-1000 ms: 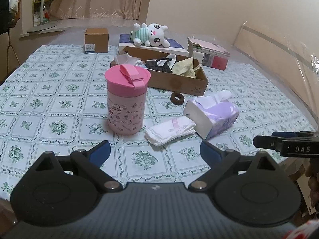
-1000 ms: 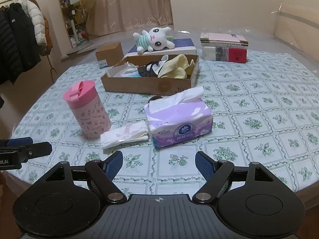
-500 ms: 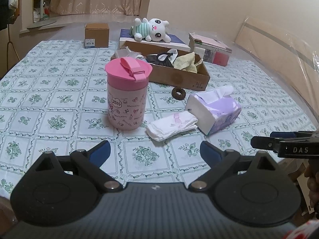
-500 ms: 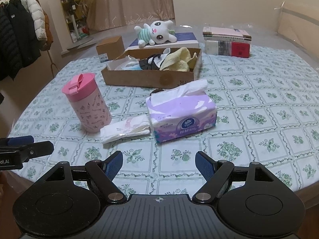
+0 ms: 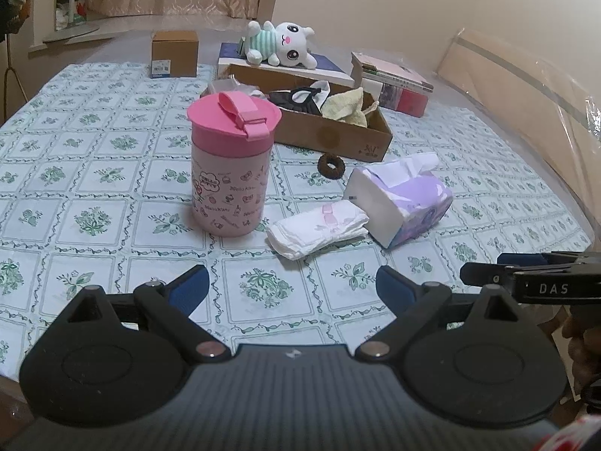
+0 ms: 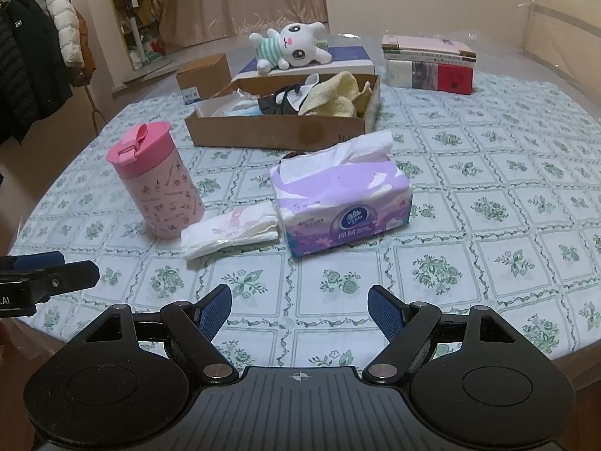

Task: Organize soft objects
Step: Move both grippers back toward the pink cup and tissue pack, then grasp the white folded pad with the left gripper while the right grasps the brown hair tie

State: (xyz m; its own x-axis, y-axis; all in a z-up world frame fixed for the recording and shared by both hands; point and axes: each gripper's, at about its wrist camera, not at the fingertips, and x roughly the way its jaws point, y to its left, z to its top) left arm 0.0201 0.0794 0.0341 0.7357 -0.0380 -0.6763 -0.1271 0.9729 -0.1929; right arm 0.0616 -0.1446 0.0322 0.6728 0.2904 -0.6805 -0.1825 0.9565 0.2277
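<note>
Cloths already fill the cardboard box (image 6: 285,127); tissue pack (image 6: 342,206), white pad (image 6: 229,233) and hair tie (image 5: 330,165) wait mid-table; both grippers (image 5: 293,289) (image 6: 298,314) hang at the near edge, jaws spread, empty.

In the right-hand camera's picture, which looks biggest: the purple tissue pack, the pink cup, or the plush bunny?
1. tissue pack
2. pink cup
3. plush bunny, though it lies farthest from the camera, so its true size is unsure.
</note>
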